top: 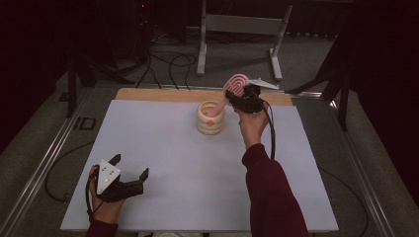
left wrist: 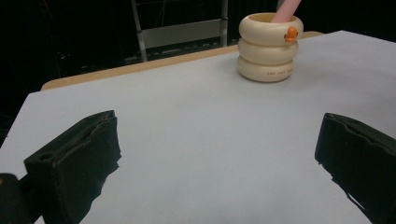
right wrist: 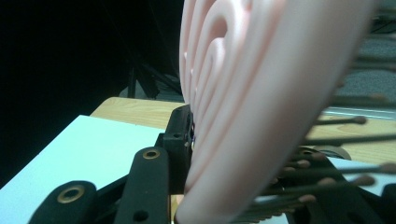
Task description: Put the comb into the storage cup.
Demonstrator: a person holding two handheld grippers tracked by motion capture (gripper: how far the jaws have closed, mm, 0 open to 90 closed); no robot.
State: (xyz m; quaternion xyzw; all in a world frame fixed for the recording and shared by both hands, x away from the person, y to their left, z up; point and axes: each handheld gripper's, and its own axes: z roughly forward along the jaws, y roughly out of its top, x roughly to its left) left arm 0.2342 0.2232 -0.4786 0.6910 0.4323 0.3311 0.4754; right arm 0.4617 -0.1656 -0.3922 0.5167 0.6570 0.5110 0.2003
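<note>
A pink hairbrush (top: 235, 85) leans with its handle inside a cream ringed cup (top: 210, 118) at the back middle of the white mat. My right gripper (top: 245, 97) is shut on the brush's oval head; in the right gripper view the ribbed pink back of the brush (right wrist: 243, 93) and its bristles sit between the black jaws. My left gripper (top: 129, 167) rests open near the mat's front left corner, far from the cup. The left gripper view looks across the mat at the cup (left wrist: 268, 46), which has a small orange duck on its rim.
The white mat (top: 173, 163) covers a wooden table whose bare back edge (top: 163, 95) shows behind it. A metal stand (top: 239, 29) and cables lie on the floor beyond. Metal rails run along both sides of the table.
</note>
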